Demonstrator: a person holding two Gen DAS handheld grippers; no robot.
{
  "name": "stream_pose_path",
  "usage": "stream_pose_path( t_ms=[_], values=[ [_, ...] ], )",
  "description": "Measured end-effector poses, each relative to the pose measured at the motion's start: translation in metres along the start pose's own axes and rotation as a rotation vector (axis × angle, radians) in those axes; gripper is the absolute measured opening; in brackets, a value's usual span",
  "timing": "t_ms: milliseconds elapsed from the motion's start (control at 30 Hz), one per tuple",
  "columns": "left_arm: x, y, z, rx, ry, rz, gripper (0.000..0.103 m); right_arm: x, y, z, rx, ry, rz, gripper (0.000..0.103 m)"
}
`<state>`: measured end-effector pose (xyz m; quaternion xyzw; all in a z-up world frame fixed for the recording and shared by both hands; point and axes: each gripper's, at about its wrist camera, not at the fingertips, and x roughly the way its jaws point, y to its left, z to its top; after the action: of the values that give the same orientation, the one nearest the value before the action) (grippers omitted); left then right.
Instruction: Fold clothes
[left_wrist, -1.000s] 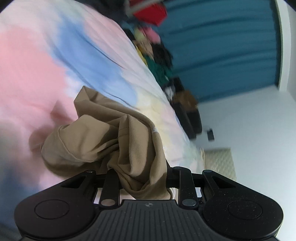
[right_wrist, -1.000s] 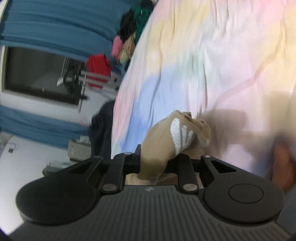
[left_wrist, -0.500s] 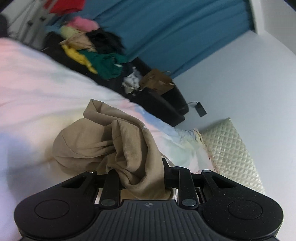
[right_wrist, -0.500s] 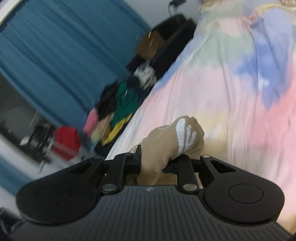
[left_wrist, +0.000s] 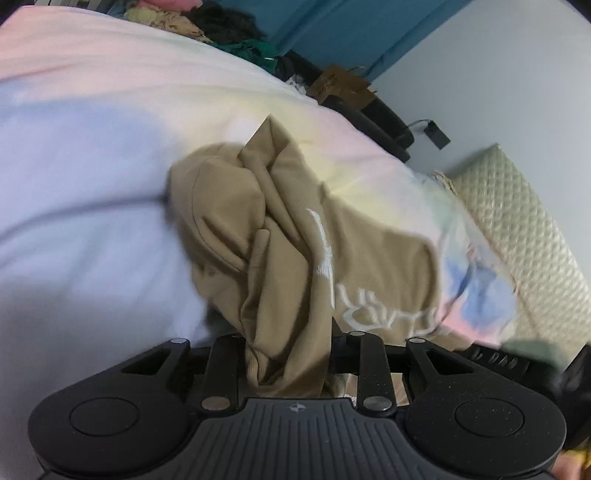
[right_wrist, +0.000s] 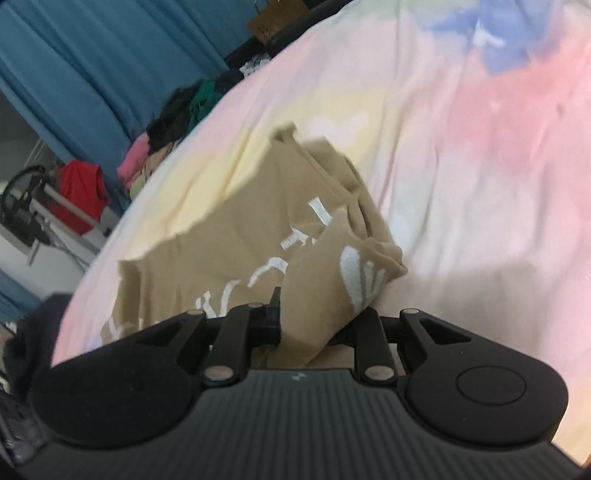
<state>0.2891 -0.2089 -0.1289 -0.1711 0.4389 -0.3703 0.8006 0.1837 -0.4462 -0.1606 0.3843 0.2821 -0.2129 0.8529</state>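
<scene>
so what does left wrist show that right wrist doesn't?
Left wrist only: quilted cream headboard and a small black box on a cable on the wall.

Right wrist only: red cloth over a rack and a pink garment in the pile.

Both: tan shirt with white print, bunched between each gripper's fingers, left gripper opening, right gripper clamped; pastel tie-dye bedsheet; blue curtain.

Each wrist camera looks forward and downward along its own fingers, close over the bed (left_wrist: 92, 155), both sharing the tan shirt (left_wrist: 295, 236) ahead.
</scene>
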Motion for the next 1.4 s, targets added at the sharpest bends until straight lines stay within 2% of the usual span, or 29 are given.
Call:
stream_pose_path(
  t_ms=[133,233,267,300,333,367,400,433,467,667,933,1100,1400],
  values=[
    [-0.003,-0.001,-0.008,0.036,-0.016,0.033,0.038,-0.009,0.007,-0.002,-0.031,0.017,-0.024,0.025],
    [-0.013,-0.021,-0.002,0.085,0.008,0.109,0.057,-0.019,0.013,0.009,-0.013,0.09,-0.068,0.03],
    [-0.022,-0.029,-0.002,0.105,0.009,0.126,0.071,-0.024,0.015,0.011,-0.015,0.104,-0.079,0.032],
    [-0.031,-0.037,-0.002,0.124,0.009,0.141,0.081,-0.032,0.019,0.014,-0.026,0.108,-0.088,0.038],
    [-0.04,-0.046,-0.002,0.141,0.0,0.148,0.085,-0.043,0.022,0.015,-0.045,0.098,-0.08,0.053],
    [-0.052,-0.057,-0.001,0.162,-0.011,0.157,0.09,-0.054,0.026,0.016,-0.063,0.088,-0.071,0.062],
    [-0.064,-0.067,0.0,0.186,-0.025,0.166,0.095,-0.066,0.029,0.017,-0.082,0.078,-0.063,0.081],
    [-0.076,-0.078,0.0,0.211,-0.04,0.175,0.098,-0.079,0.033,0.017,-0.096,0.062,-0.051,0.09],
    [-0.091,-0.09,0.0,0.236,-0.063,0.18,0.101,-0.092,0.036,0.018,-0.11,0.046,-0.039,0.092],
    [-0.177,-0.15,-0.005,0.352,-0.194,0.221,0.103,-0.17,0.064,0.025,-0.195,-0.043,0.013,0.092],
    [-0.269,-0.214,-0.028,0.465,-0.307,0.25,0.103,-0.264,0.102,0.014,-0.338,-0.157,0.074,0.092],
    [-0.319,-0.241,-0.05,0.535,-0.353,0.255,0.103,-0.31,0.121,-0.003,-0.415,-0.212,0.098,0.092],
    [-0.379,-0.26,-0.091,0.568,-0.436,0.247,0.103,-0.359,0.133,-0.04,-0.499,-0.289,0.136,0.092]
  ],
)
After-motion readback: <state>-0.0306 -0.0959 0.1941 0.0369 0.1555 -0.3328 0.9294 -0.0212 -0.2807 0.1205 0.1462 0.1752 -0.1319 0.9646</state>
